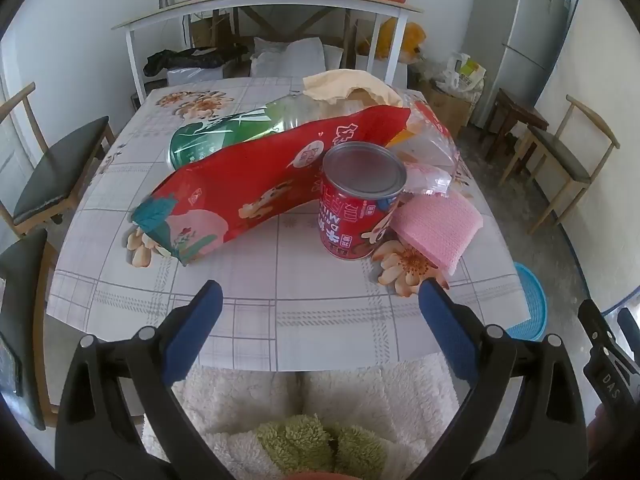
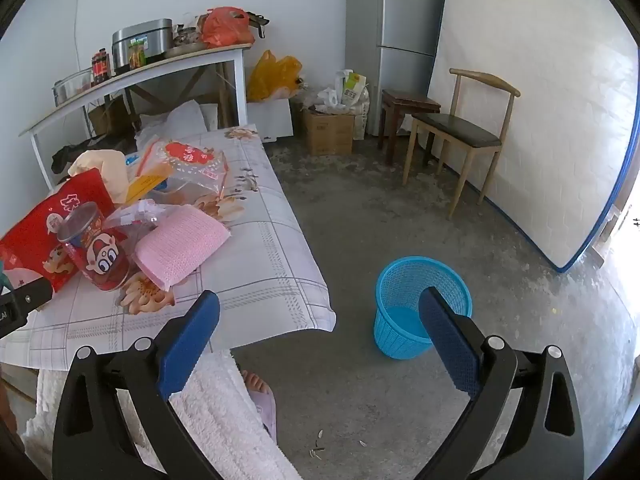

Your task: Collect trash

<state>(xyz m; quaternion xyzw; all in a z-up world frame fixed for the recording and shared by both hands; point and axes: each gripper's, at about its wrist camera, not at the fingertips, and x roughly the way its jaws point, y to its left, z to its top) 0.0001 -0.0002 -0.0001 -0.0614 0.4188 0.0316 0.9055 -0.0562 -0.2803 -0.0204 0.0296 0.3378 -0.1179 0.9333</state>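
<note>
Both claws are standing wide and holding nothing: the left gripper (image 1: pixel 320 300) is hovering over the near edge of the table (image 1: pixel 256 320), the right gripper (image 2: pixel 320 308) out over the floor near the blue basket (image 2: pixel 404 280). The trash is lying mid-table. The red can (image 1: pixel 354 204) is standing upright, stiff and probably light; its round wall is offering the surest hold. The red bag (image 1: pixel 240 184) beside it is looking soft and crinkly, easiest pinched at an edge.

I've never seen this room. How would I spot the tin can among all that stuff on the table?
Start at the table with the flowered, checked cloth, where the litter is heaped. Near the front of the heap, between the long red snack bag and the pink cloth pad, stands the can. It is the only upright, round thing there: red with a cartoon face and a plain silver top.
</note>
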